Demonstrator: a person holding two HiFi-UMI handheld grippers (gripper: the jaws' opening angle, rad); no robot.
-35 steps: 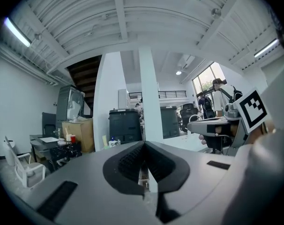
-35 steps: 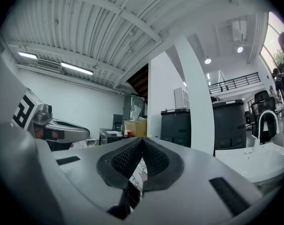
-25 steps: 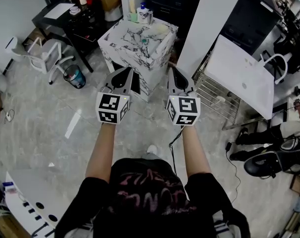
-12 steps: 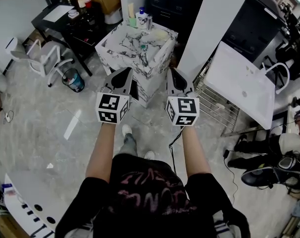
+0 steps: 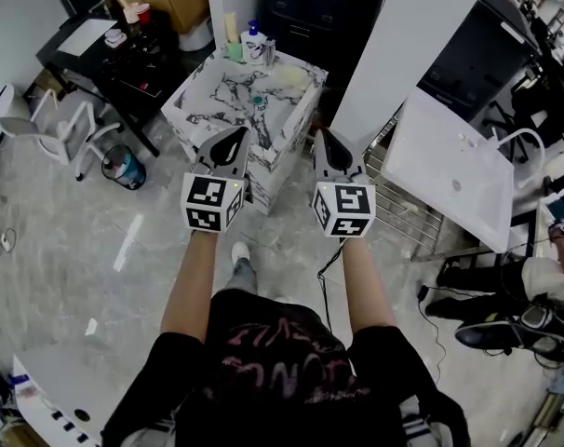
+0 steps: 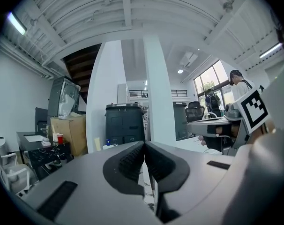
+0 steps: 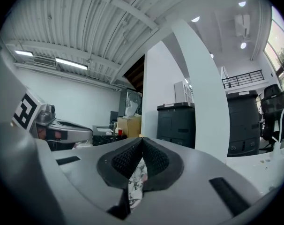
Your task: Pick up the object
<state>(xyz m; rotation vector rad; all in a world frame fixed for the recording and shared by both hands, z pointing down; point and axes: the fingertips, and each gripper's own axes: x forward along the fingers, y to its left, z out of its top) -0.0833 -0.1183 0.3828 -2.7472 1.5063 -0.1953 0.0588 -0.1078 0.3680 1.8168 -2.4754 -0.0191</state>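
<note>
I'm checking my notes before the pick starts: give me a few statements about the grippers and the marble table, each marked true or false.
1. The left gripper and right gripper both have their jaws together, empty. True.
2. The marble table has a bare top. False: a blue-capped bottle and other small things stand on it.
3. The right gripper holds the red cup. False: the cup stands on the black desk.
4. A bin stands on the floor left of the table. True.
</note>
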